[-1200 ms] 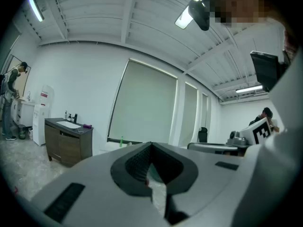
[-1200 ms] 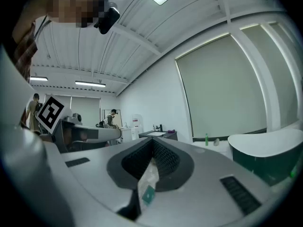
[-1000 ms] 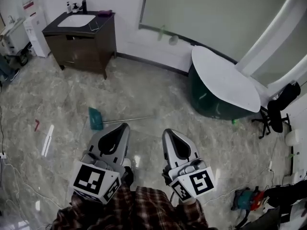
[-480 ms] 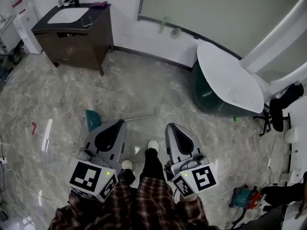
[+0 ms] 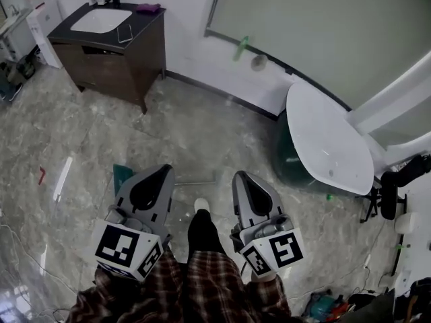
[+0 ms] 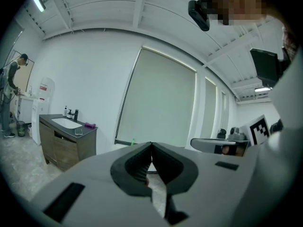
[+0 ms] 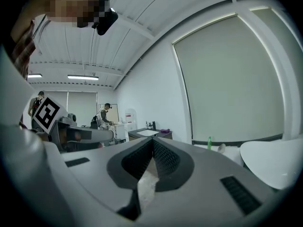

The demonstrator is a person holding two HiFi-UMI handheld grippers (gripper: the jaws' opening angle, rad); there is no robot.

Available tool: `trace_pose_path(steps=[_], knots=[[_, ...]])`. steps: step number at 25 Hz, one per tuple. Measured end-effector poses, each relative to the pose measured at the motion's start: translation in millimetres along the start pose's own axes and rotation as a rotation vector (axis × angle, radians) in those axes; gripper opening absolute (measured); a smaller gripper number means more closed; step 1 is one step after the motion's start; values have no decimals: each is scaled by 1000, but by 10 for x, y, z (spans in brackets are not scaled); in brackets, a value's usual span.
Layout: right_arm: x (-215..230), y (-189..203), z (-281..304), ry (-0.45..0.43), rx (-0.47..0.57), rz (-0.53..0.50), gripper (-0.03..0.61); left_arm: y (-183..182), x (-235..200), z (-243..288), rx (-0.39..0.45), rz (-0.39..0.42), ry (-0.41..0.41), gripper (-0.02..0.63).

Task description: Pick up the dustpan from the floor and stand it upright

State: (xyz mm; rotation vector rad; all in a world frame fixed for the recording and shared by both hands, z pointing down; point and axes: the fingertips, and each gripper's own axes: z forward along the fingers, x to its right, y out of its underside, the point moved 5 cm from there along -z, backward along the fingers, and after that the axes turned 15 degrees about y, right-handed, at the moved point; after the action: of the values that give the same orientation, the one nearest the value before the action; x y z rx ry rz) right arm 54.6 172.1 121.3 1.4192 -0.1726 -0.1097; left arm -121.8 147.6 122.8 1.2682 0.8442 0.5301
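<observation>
Teal plastic marks the dustpan point(image 5: 121, 174), lying flat on the marbled floor point(image 5: 202, 126) at the near left, its scoop half hidden behind the left gripper point(image 5: 163, 172) and its thin pale handle point(image 5: 199, 180) running off to the right toward the right gripper point(image 5: 241, 177). Both grippers are held above it with jaws pressed together and nothing between them, each pointing toward the far wall. The pan looks light and stiff, the handle long and slim, so it will likely swing or twist if pinched at one end. The better hold seems to be on the handle close to the scoop, with the other gripper steadying the far end. The polished floor may let the scoop slide.
</observation>
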Motion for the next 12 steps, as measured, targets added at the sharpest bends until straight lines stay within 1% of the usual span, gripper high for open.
trace_pose_path(steps=[8, 12], knots=[[795, -420, 1026, -165, -4, -46, 12, -344, -246, 1038, 67, -16, -146, 11], [1031, -498, 1408, -241, -31, -44, 12, -418, -353, 1315, 88, -28, -230, 11]])
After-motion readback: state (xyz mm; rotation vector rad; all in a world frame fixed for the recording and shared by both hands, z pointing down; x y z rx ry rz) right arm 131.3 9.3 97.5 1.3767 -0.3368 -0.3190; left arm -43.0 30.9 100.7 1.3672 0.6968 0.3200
